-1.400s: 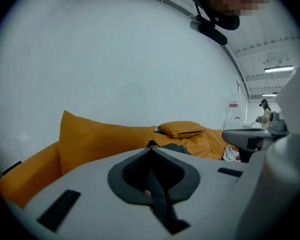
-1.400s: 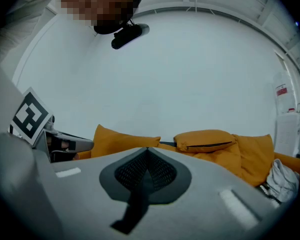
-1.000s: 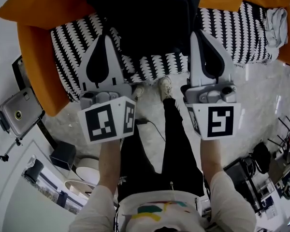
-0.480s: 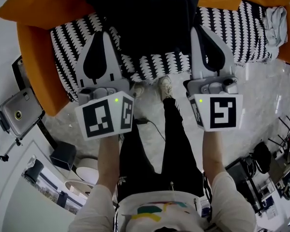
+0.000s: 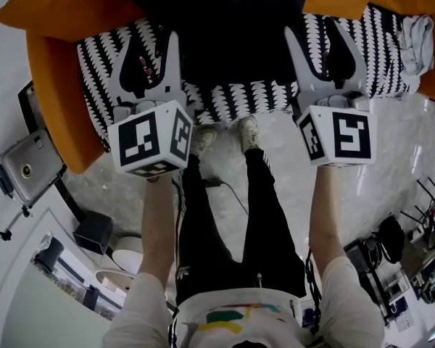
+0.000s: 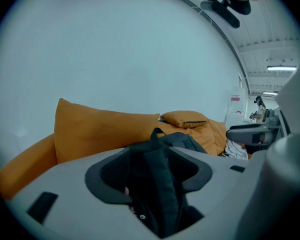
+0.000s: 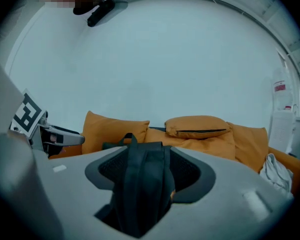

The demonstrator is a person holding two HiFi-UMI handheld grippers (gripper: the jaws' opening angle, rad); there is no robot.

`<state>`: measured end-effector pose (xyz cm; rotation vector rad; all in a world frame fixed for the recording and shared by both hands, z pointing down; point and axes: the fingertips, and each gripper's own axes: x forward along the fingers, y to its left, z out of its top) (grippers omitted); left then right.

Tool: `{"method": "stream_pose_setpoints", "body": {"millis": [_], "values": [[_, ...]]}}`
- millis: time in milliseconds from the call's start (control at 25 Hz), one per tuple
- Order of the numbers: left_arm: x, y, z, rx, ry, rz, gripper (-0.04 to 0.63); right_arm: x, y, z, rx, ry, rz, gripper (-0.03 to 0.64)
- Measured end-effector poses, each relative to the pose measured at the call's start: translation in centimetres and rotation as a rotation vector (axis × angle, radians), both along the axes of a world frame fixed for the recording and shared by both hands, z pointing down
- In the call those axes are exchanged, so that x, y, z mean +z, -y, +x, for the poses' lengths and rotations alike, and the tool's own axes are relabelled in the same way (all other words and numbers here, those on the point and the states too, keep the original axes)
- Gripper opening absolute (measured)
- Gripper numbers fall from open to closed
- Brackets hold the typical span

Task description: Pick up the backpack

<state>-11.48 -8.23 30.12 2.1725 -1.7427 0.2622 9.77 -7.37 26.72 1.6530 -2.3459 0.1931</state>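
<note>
Tongs: the left tongs [image 5: 152, 49] and the right tongs [image 5: 317, 42] are both standing apart, their jaws having just been opening; neither is clamping anything. Each is reaching over the front edge of the sofa [image 5: 54, 114] and its black-and-white patterned cover [image 5: 232, 100], one on either side of the backpack [image 5: 225, 27]; the backpack is lying dark and slumped on the seat, in front of the orange back cushions [image 7: 115, 129]. In the left gripper view a shoulder strap [image 6: 162, 184] is running up through the gap between the jaws, with the pads not pressing on it; in the right gripper view a second strap [image 7: 140, 184] is sitting loose in that gap likewise. Judgement: the aligning step is ending and the grasp is not yet made. The next move is calling for both pairs closing squarely on the straps, then lifting evenly; the webbing is looking limp, so it may be sliding out sideways if one side is rising first.
</note>
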Motion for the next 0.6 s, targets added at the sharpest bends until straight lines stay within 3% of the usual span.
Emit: {"method": "stream_pose_setpoints", "body": {"millis": [120,280,600], "values": [[3.5,0.6,-0.7,-0.015,0.006,-0.073,0.229,2.0,0.8,0.8,0.027,-0.004,-0.034,0.258],[8.1,1.2,-1.8,-0.068,-0.062,-0.186,0.229,5.4,1.9,1.4,0.047,-0.021,-0.097,0.262],[14.7,3.6,-0.7,-0.052,-0.009,-0.331,0.264,9.9,4.0,3.5,0.081,-0.005,-0.227,0.27]]}}
